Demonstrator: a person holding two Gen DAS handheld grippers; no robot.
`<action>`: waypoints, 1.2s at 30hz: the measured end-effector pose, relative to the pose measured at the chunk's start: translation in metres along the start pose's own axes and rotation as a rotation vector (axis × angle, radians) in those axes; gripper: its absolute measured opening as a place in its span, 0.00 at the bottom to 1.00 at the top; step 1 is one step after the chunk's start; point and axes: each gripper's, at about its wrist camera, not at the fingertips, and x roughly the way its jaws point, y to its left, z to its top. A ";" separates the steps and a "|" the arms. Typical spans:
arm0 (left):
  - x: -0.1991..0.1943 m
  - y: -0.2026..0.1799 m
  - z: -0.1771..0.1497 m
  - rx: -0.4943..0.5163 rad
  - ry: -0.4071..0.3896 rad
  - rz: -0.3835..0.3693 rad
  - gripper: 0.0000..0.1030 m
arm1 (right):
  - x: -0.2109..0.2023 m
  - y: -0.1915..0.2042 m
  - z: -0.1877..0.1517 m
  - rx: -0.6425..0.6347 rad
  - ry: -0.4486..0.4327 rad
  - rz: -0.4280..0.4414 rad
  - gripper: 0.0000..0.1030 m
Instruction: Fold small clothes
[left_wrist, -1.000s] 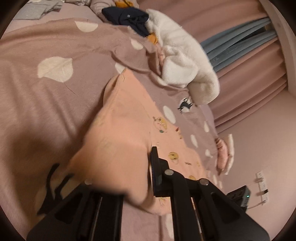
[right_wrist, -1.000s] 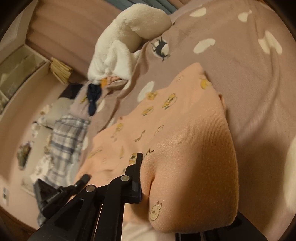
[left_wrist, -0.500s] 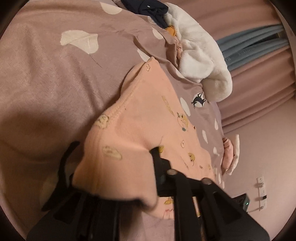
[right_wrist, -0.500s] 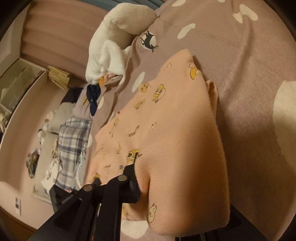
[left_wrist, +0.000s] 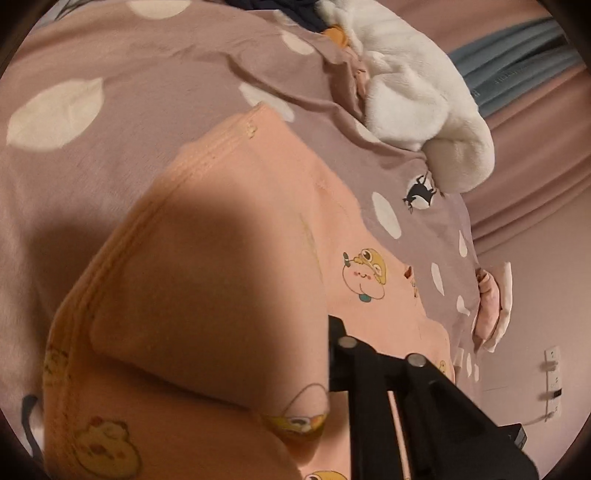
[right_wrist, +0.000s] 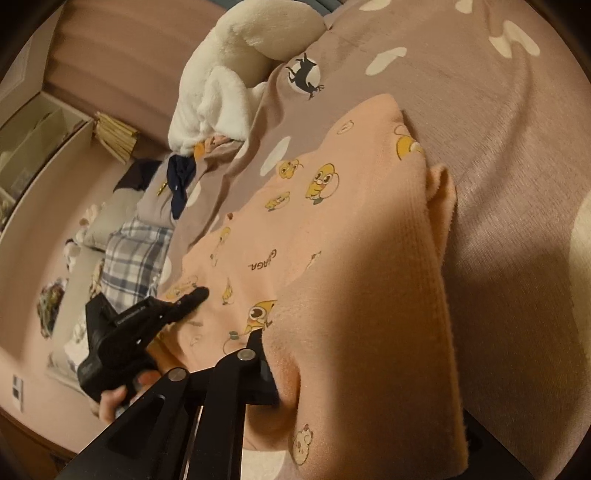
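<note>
A small peach garment (left_wrist: 221, 266) with yellow cartoon prints lies on a mauve bedspread (left_wrist: 92, 147) with white spots. My left gripper (left_wrist: 229, 369) is shut on one folded edge of the garment; only its right finger (left_wrist: 340, 354) shows, the other is under the cloth. My right gripper (right_wrist: 351, 369) is shut on the garment (right_wrist: 369, 277) at its other edge, with the cloth draped over the right finger. The left gripper also shows in the right wrist view (right_wrist: 192, 299), resting low on the garment.
A white fleece item (left_wrist: 417, 99) and a dark navy garment (right_wrist: 179, 181) lie heaped at the far side of the bed. A plaid cloth (right_wrist: 133, 258) lies left. Pink curtains (left_wrist: 535, 155) and a wall socket (left_wrist: 552, 384) are behind.
Both grippers have carried the held edge forward and down over the garment. The fold now lies lower, and the left gripper has come into the right wrist view.
</note>
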 end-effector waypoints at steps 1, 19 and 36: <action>-0.004 0.000 0.000 -0.013 0.005 -0.010 0.11 | -0.001 0.002 -0.001 -0.012 -0.008 -0.009 0.11; -0.108 0.021 -0.082 0.071 0.050 -0.064 0.10 | -0.070 0.033 -0.053 -0.077 0.036 -0.018 0.10; -0.172 0.064 -0.113 0.050 0.001 0.047 0.34 | -0.134 0.020 -0.104 -0.006 0.031 -0.149 0.10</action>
